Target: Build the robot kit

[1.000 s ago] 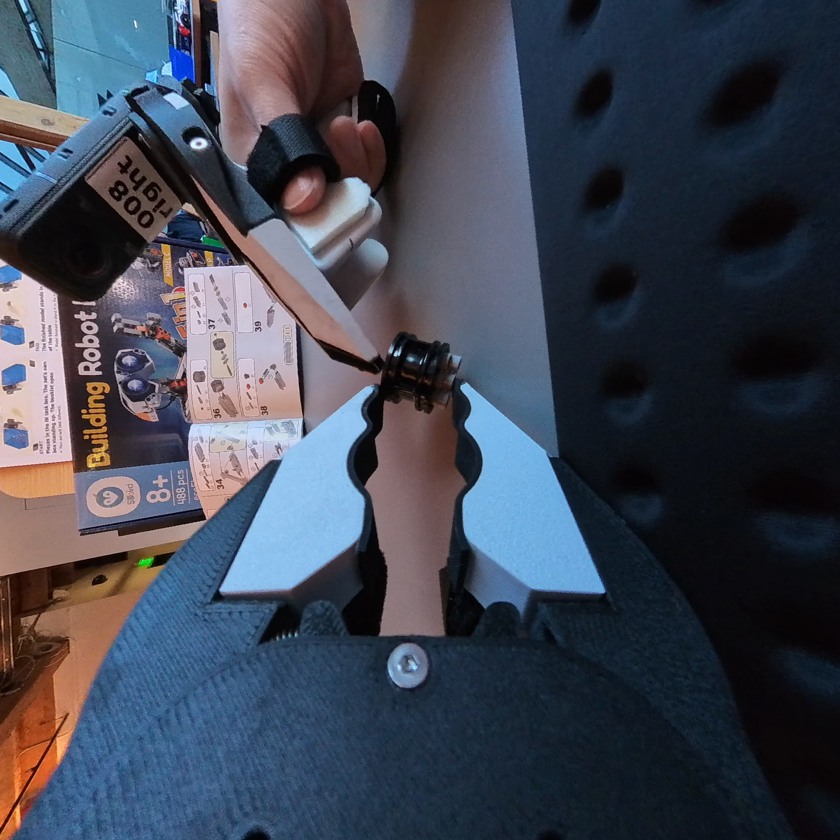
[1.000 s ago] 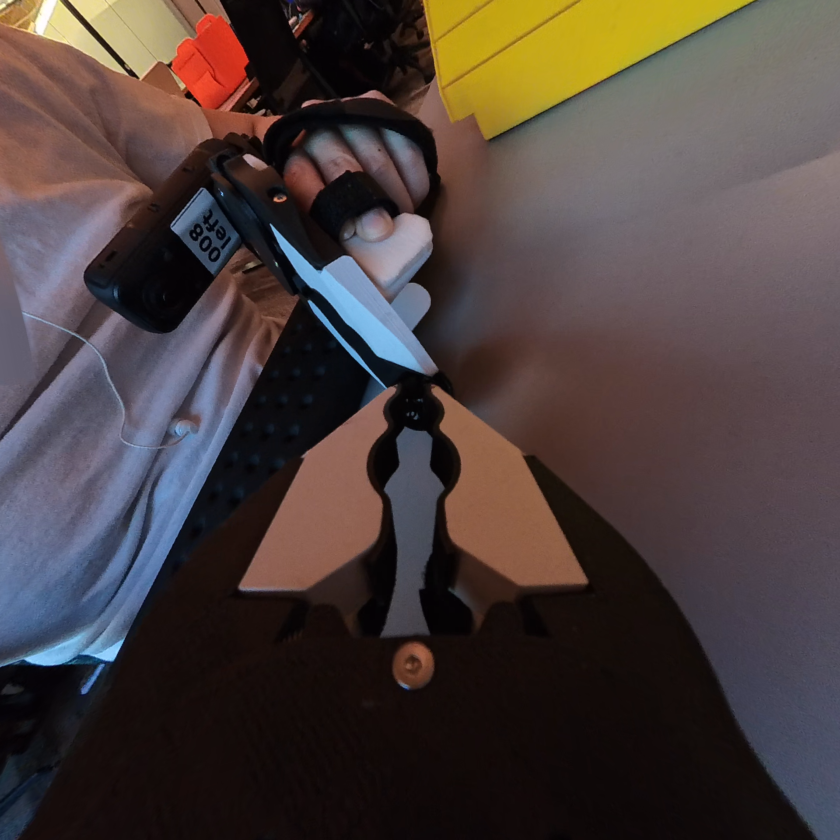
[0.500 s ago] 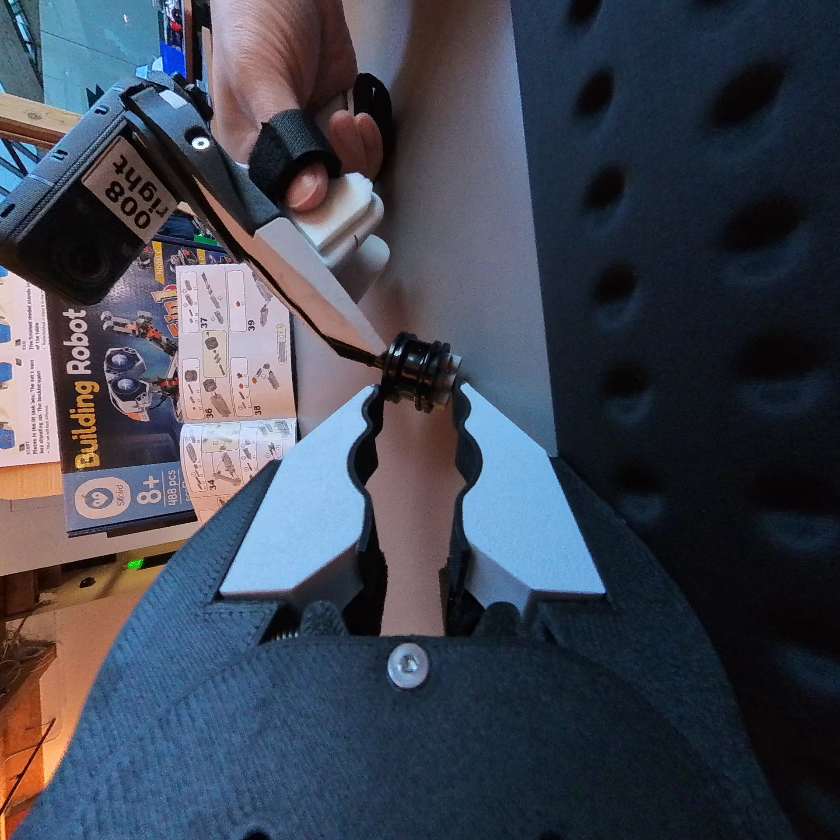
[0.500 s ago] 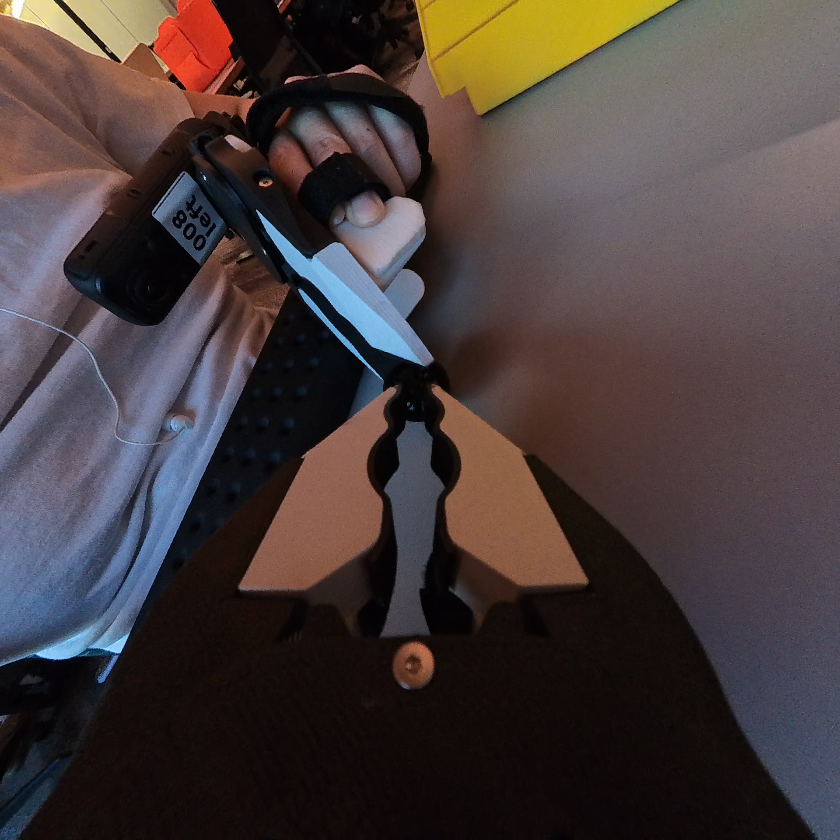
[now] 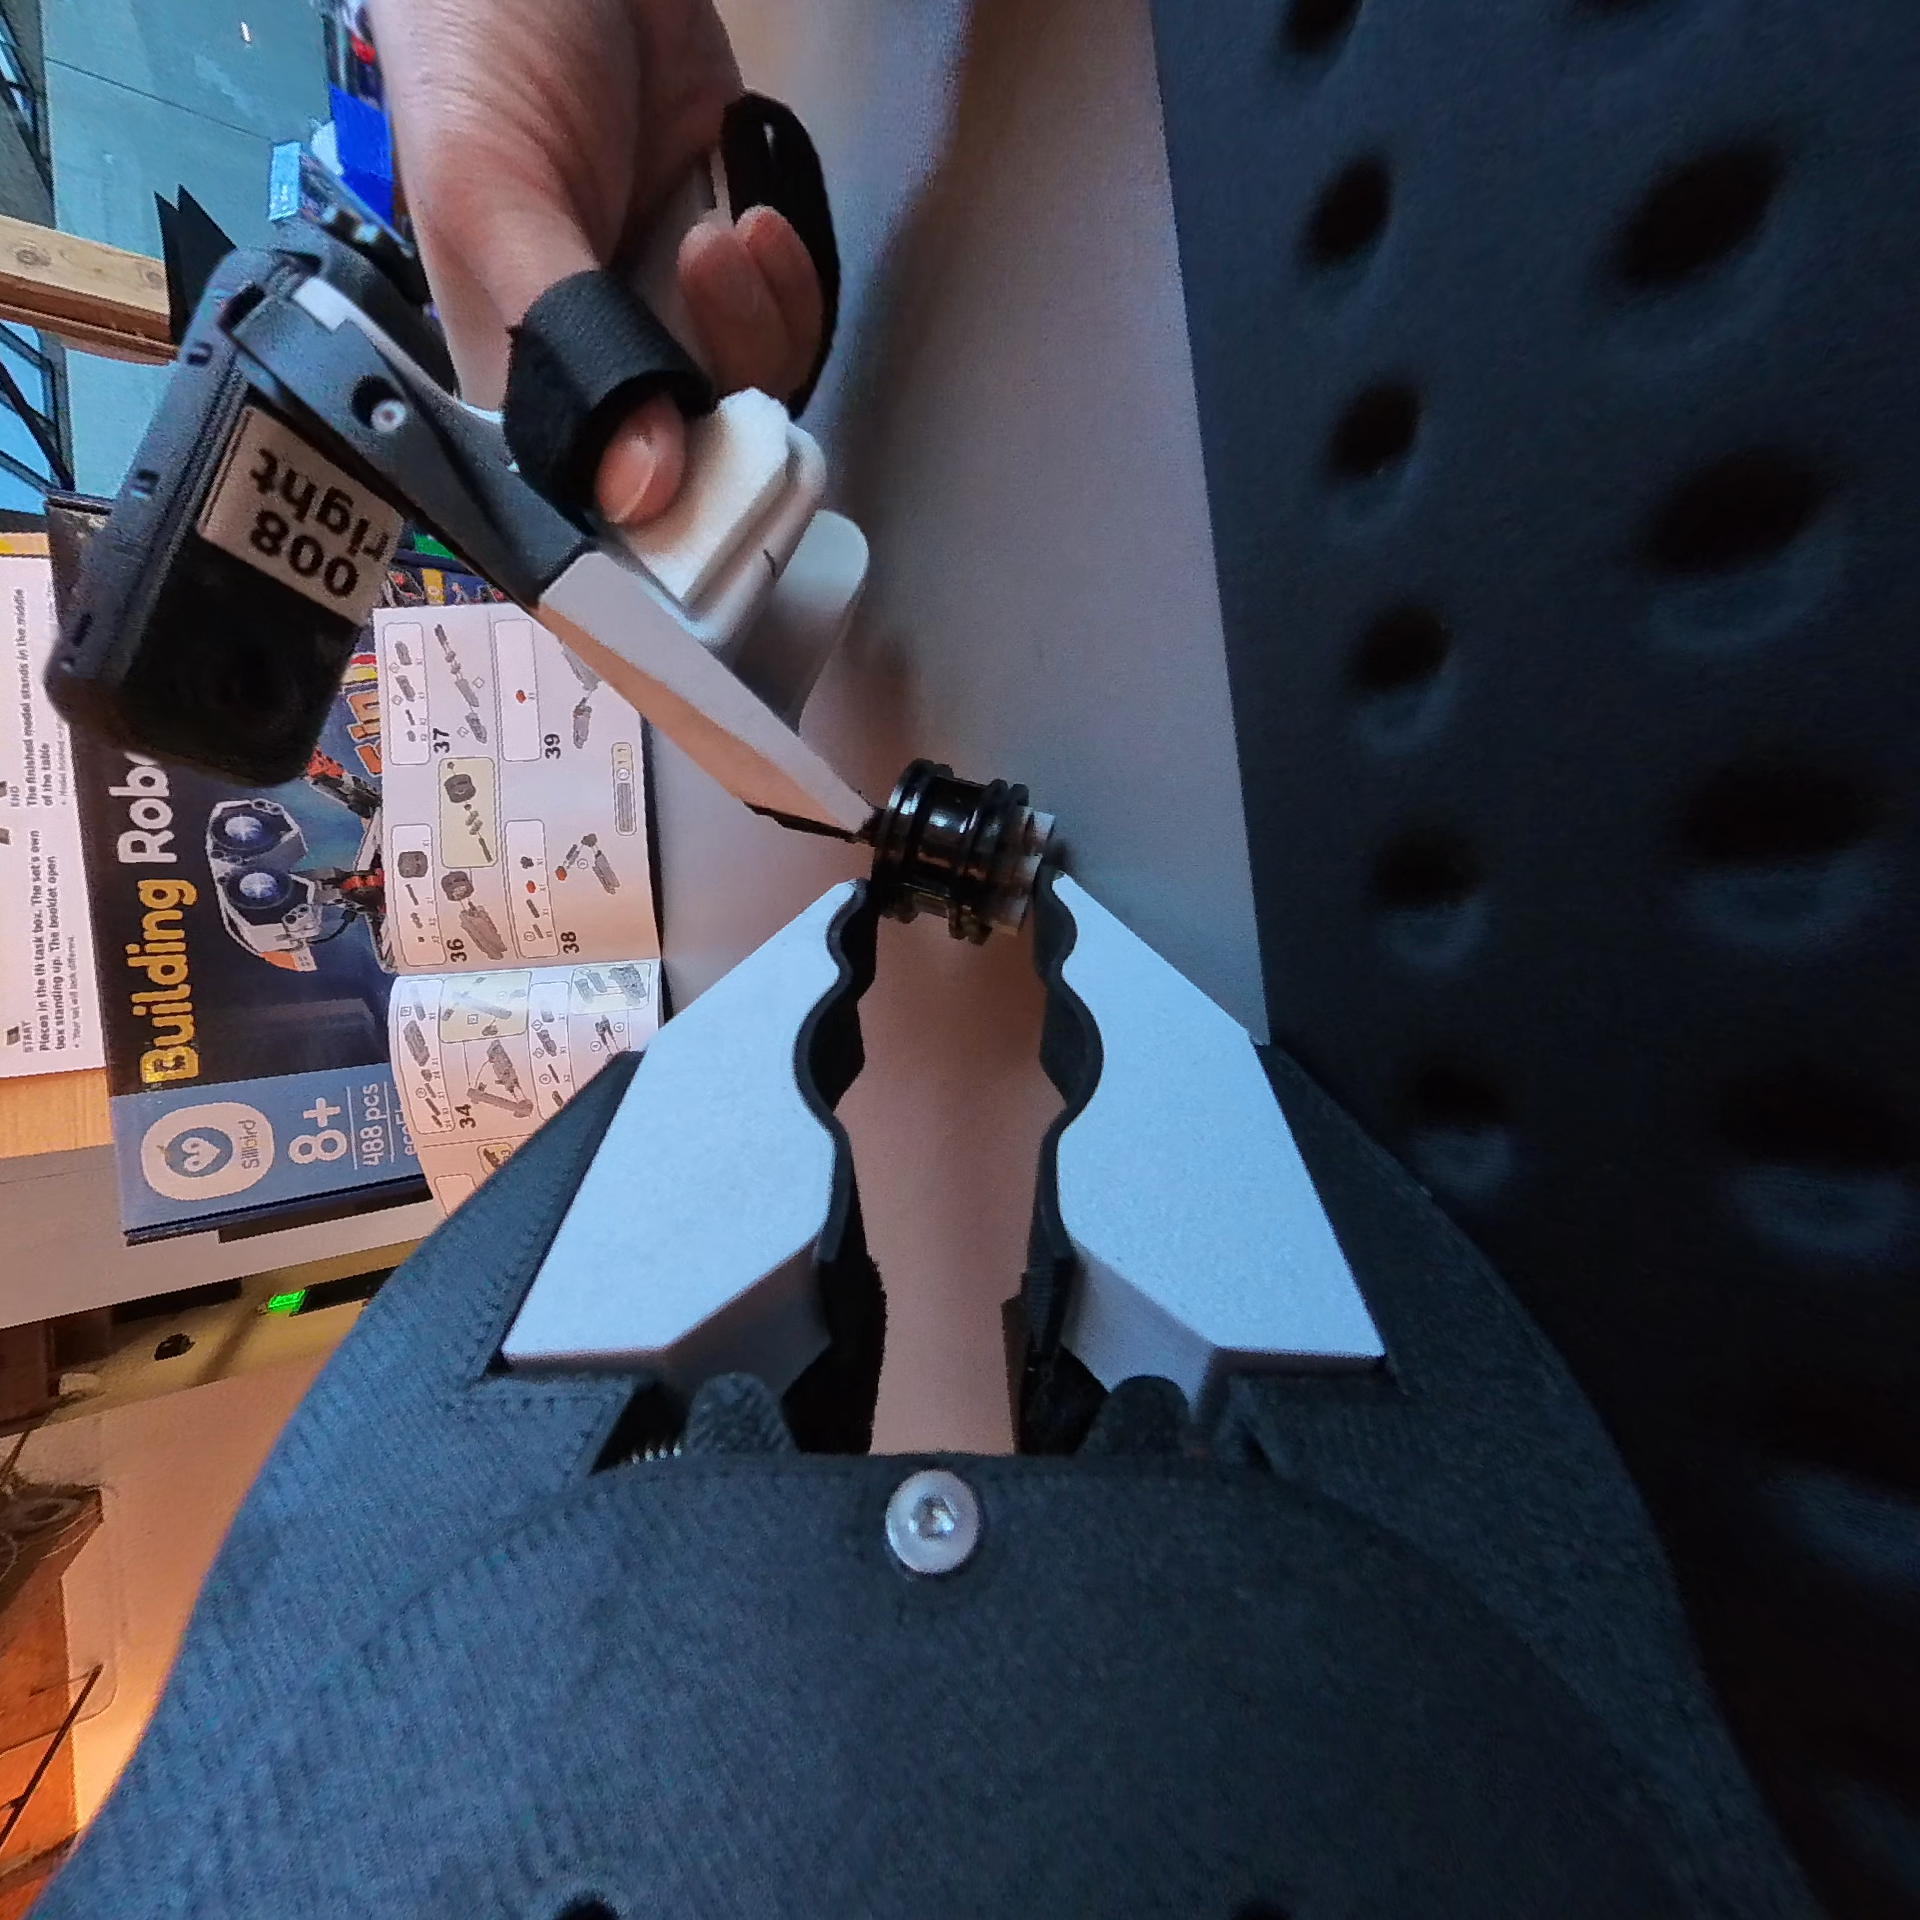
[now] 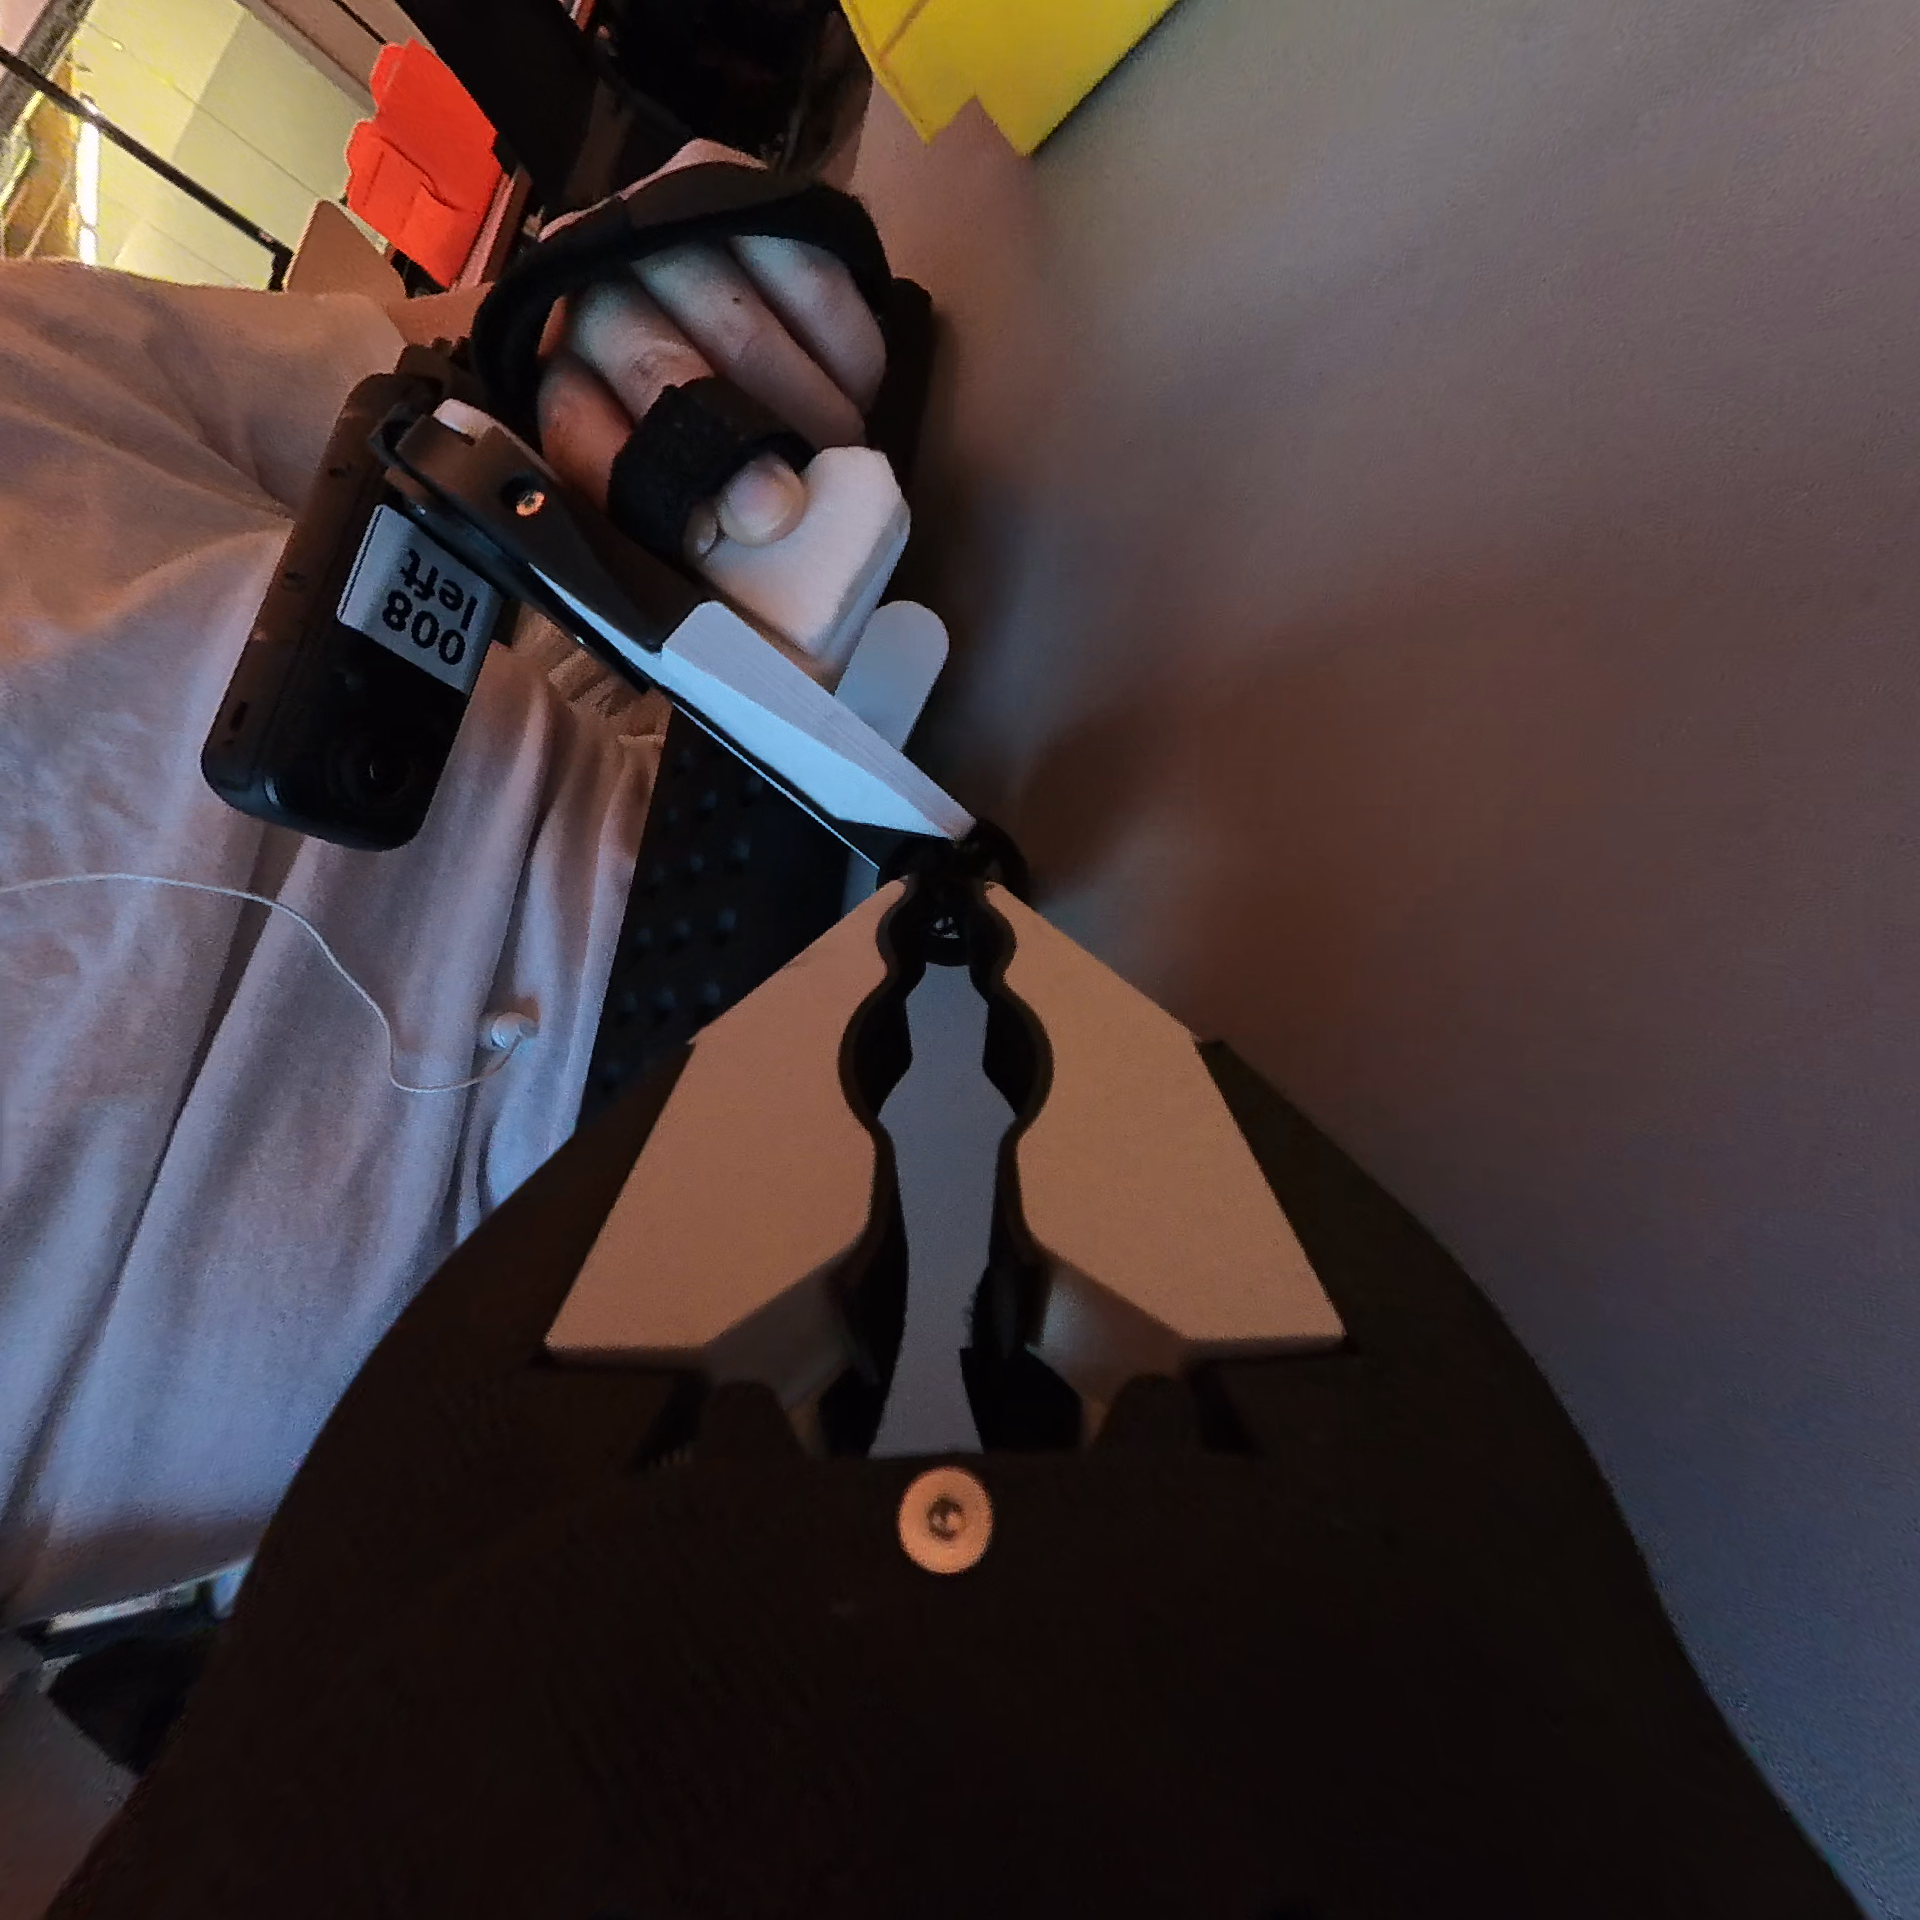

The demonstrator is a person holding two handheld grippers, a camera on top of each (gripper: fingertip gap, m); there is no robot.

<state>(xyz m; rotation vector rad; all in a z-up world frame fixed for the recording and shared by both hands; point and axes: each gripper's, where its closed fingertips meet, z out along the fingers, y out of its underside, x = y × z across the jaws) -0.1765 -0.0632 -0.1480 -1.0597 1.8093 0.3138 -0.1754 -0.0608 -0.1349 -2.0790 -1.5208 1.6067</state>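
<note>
Gripping one black ribbed spool [image 5: 951, 850], both grippers [image 5: 954, 902] [image 6: 948, 916] closed.

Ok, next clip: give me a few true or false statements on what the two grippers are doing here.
1. The left gripper holds a black ribbed cylindrical part between its fingertips. True.
2. The right gripper hangs apart from that part. False: its tips close on the part's end.
3. An open instruction booklet lies on a printed box. True.
4. The left gripper's jaws are pressed fully together. False: a gap stays, spanned by the part.
5. A yellow object sits at the top of the right wrist view. True.
</note>
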